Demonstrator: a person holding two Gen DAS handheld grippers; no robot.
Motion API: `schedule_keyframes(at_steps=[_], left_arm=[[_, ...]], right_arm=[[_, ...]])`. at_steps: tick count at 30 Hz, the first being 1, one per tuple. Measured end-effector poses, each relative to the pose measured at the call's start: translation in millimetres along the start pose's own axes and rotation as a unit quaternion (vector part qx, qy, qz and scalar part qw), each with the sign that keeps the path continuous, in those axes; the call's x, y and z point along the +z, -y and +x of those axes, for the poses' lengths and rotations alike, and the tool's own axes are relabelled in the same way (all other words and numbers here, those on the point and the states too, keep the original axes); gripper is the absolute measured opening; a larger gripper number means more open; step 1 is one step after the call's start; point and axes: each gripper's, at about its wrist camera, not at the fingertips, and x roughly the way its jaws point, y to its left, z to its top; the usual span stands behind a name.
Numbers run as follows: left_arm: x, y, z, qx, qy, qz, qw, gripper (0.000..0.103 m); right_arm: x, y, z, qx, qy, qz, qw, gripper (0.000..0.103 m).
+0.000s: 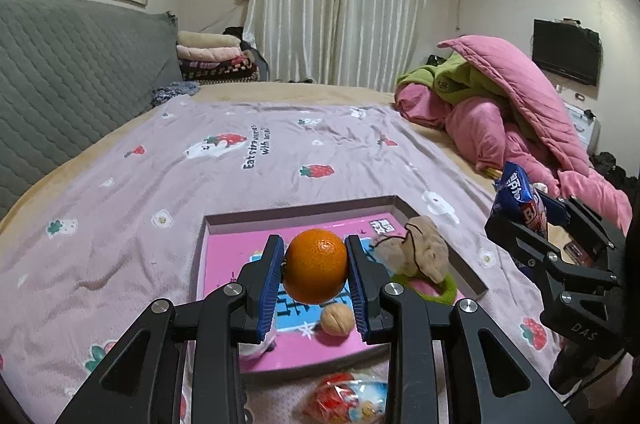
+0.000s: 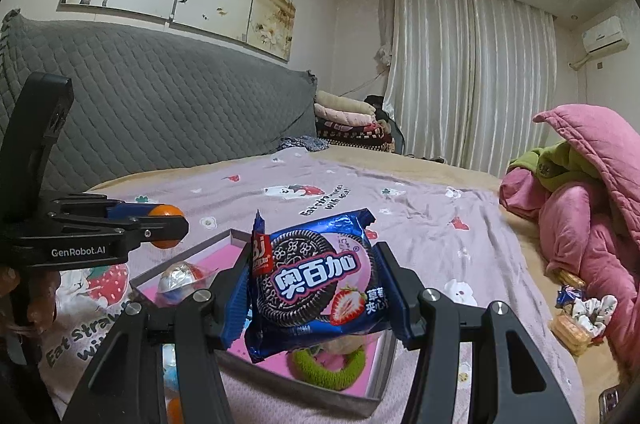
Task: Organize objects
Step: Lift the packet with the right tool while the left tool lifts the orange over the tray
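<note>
Fingers of the left gripper (image 1: 316,270) clamp the orange (image 1: 316,266) above the pink tray (image 1: 224,218) on the bed; the right gripper (image 2: 316,294) pinches the cookie packet (image 2: 314,286) over the tray's right edge. We judge both should be lowered onto bare tray floor, clear of the walnut (image 1: 337,320) and plush toy (image 1: 420,252), before we let go.

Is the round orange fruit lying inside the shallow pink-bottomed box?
No, the round orange fruit is clamped between the left gripper's blue pads, above the box.
</note>
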Motion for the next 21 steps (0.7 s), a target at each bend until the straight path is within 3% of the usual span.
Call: schedule_keyframes(at_steps=[11, 21], left_arm=[[-6, -7, 29, 0.008, -0.019, -0.002, 0.9998, 0.032], [-21, -3, 52, 0.007, -0.046, 0.005, 0.9989, 0.032]], right_arm=[[5, 5, 15, 0.000, 0.000, -0.001, 1.000, 0.057], [-3, 7, 31, 0.001, -0.026, 0.006, 1.000, 0.057]])
